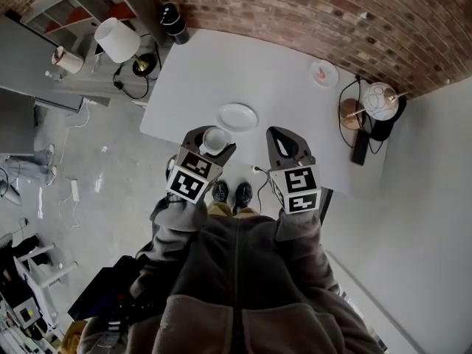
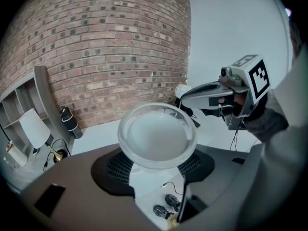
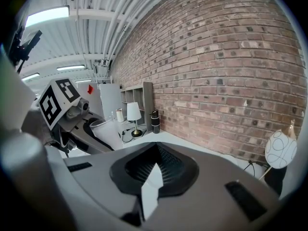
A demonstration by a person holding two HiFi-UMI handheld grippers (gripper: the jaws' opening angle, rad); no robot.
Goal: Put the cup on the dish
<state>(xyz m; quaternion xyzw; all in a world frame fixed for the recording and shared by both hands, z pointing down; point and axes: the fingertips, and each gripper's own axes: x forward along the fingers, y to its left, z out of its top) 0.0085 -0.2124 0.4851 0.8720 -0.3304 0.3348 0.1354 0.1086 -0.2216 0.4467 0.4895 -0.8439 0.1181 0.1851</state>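
A white cup (image 1: 215, 138) sits upright between the jaws of my left gripper (image 1: 212, 143), which is shut on it, held above the table's near edge. In the left gripper view the cup (image 2: 156, 134) fills the middle, its bowl empty, with the left gripper (image 2: 156, 171) clamped on its lower part. The white dish (image 1: 237, 116) lies on the white table (image 1: 287, 98) just beyond the cup and slightly to its right. My right gripper (image 1: 280, 137) hovers to the right of the cup, shut and holding nothing; the right gripper view shows this gripper (image 3: 155, 171) with its jaws together.
A small plate with something pink (image 1: 323, 73) rests at the table's far right. A black cylinder (image 1: 174, 22) stands at the far left corner beside a white lamp (image 1: 116, 39). A round globe lamp (image 1: 380, 100) stands off the right end. The brick wall (image 1: 310, 13) is behind.
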